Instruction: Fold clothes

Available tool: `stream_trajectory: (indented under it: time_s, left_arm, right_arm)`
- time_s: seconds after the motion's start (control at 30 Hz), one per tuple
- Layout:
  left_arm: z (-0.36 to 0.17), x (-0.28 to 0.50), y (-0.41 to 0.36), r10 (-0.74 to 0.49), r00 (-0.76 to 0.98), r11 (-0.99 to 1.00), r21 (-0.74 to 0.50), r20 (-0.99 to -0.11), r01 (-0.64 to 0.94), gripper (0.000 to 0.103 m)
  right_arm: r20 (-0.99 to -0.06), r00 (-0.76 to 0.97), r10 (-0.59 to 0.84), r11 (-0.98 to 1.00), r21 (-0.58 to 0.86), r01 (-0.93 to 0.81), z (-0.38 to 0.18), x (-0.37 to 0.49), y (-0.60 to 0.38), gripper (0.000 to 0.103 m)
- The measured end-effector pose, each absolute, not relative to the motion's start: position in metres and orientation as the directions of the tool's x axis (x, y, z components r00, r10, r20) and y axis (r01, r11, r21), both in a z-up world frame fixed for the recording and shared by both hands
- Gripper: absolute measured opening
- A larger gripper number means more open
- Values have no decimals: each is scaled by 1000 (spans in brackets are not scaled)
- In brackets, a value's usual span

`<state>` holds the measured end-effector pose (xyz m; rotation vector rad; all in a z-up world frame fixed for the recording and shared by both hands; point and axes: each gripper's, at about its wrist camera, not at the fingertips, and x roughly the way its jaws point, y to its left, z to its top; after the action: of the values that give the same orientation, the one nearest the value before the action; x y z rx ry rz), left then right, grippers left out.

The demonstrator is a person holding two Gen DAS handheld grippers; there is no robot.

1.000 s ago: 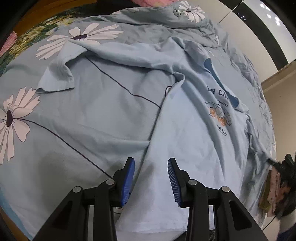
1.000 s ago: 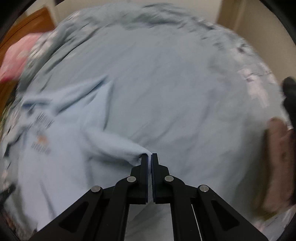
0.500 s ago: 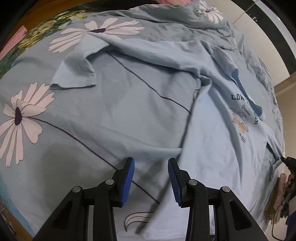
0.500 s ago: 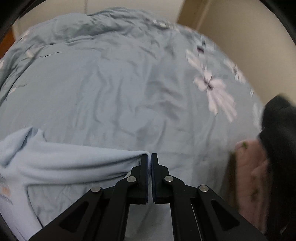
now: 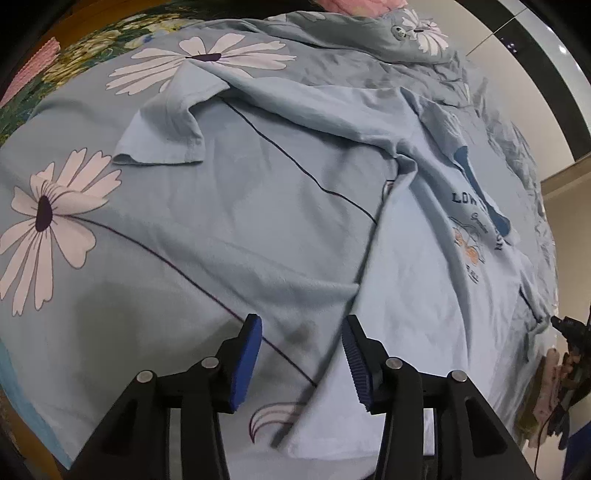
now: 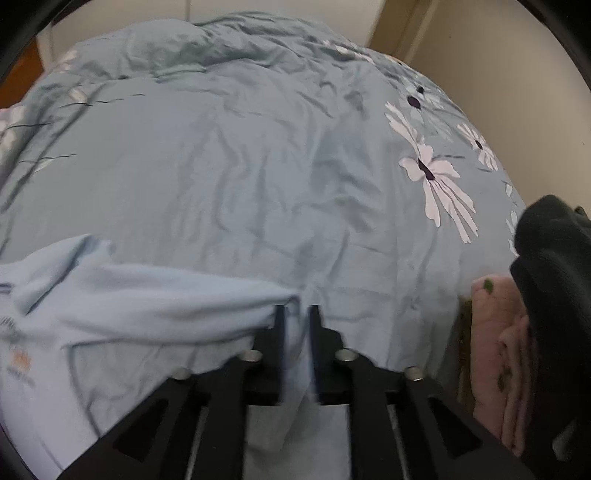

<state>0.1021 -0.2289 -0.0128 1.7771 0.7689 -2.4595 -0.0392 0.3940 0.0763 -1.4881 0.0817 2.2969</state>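
A light blue T-shirt (image 5: 417,280) with dark lettering and an orange print lies spread and creased on the flowered bedspread (image 5: 155,229). Its left sleeve (image 5: 166,136) lies flat at the far left. My left gripper (image 5: 301,343) is open and empty, hovering just above the shirt's left side edge. In the right wrist view the shirt's stretched corner (image 6: 147,295) lies at the tips of my right gripper (image 6: 295,317), whose jaws stand slightly apart with the cloth edge against the left finger. The right gripper also shows at the far right of the left wrist view (image 5: 565,325).
A pink folded garment (image 6: 495,350) and a black one (image 6: 554,266) lie piled at the bed's right side. A pillow area with pink cloth (image 5: 354,5) lies at the bed's far end. A beige wall (image 6: 480,55) runs beyond the bed.
My right gripper's jaws were shut on the shirt corner and have now parted slightly. My left gripper has shifted a little over the shirt's side edge, staying open.
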Motion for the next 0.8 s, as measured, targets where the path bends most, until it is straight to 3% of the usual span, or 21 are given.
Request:
stream_trajectory:
  time_s: [0.03,0.07,0.13,0.27,0.4,0.63,0.8]
  left_arm:
    - [-12,105,-229,276,-356,-878,-385,-893,285,52]
    - [-13,108,-230,281,-355,-875,-390,-892,286,53]
    - [-16,113,-231,296,-352,-866,-405,-888,294,54]
    - [-26,125,-230,337,-335,-847,-439,-880,300,55]
    - [-34,136,-219,365,-306,-856,-447,-879,261,55]
    - [-32,143,-207,405,-287,-867,-464,-868,183,53]
    - [-34,147,-195,416,-265,-878,-460,-870,130,31]
  right_arm:
    - [-880,-376,290,-924,-155,-350,84,-32,389,47]
    - [-871,-401,286,-928,-146,-343,91,-25,383,52]
    - [-857,-441,267,-934,-119,-336,105,-6,368,52]
    - [-885,-456,88,-953,58,-297,97,26,336,52]
    - [-928,-344,-145,-965,209,-157,51,51,276,52]
    - [-961,-135,-242,-948,264,-176,-10,72,218,52]
    - [-960,-113,-258,-939,276,-203,-22,82,209,51]
